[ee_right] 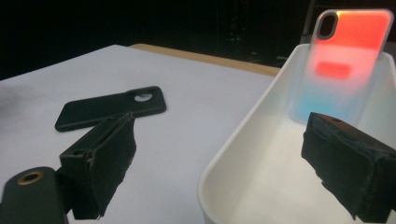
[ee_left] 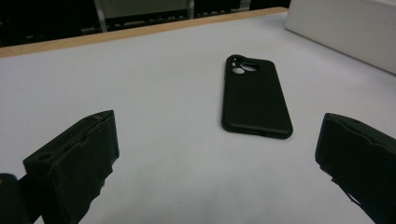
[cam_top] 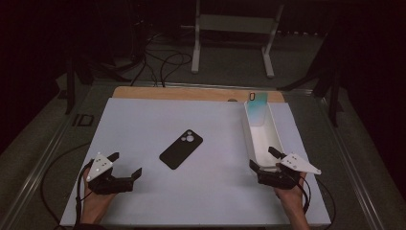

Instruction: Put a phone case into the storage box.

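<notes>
Left hand-held gripper (cam_top: 127,165): jaws spread wide, nothing between them, low over the table (cam_top: 143,124) at its near-left part. Person's left hand (cam_top: 95,199) grips it from below in the high view. Left gripper view: both jaws stand apart w/ bare white surface between; black phone case (ee_left: 254,98) lies ahead, flat, back side up, camera cutout at its far end. Case is apart from the jaws, approx. mid-table in the high view.

Right hand-held gripper (cam_top: 262,158): jaws also wide, empty, positioned at the near end of the white tray (cam_top: 250,139). Right gripper view: one jaw is outside the tray wall over the table, the other over the tray interior, so the near rim sits between them; contact w/ rim cannot be told. Right hand (cam_top: 289,194) holds it at the near-right edge.

Tray runs lengthwise along the table's right side. A translucent phone case (ee_right: 348,56), orange-to-blue tint, leans upright against the tray's far end wall.
</notes>
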